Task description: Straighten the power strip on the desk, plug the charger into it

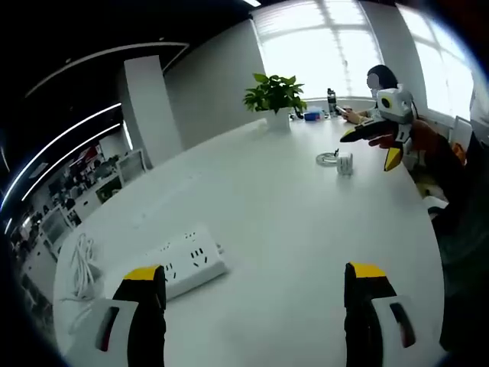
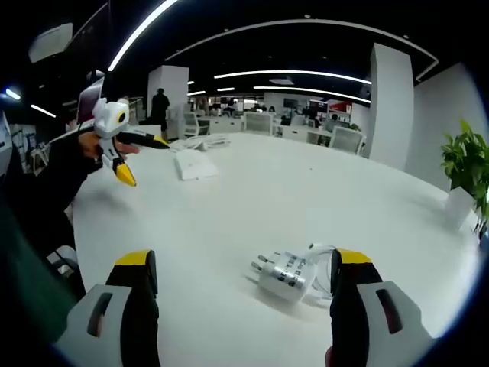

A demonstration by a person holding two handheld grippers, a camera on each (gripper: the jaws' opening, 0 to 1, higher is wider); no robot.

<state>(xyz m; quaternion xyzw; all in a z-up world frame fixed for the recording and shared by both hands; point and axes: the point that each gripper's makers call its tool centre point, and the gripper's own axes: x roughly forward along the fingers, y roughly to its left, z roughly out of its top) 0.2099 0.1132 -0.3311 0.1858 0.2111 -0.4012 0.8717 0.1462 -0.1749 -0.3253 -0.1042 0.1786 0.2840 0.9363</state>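
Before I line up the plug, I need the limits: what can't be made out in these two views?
- Power strip, left gripper view: near end hidden behind the left gripper's jaw; socket types too small.
- Charger, right gripper view: cable partly hidden behind the right gripper's jaw.
- Power strip, right gripper view: too small to read.

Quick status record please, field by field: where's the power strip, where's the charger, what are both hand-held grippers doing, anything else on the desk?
power strip: white power strip flat on the white desk, angled, just ahead of the left jaw
strip cable: coiled white cord beside it
charger: white charger lying on its side, prongs exposed, cable looped behind
left hand-held gripper: open, holding nothing
right hand-held gripper: open, charger between the jaws, not gripped
also on desk: potted plant
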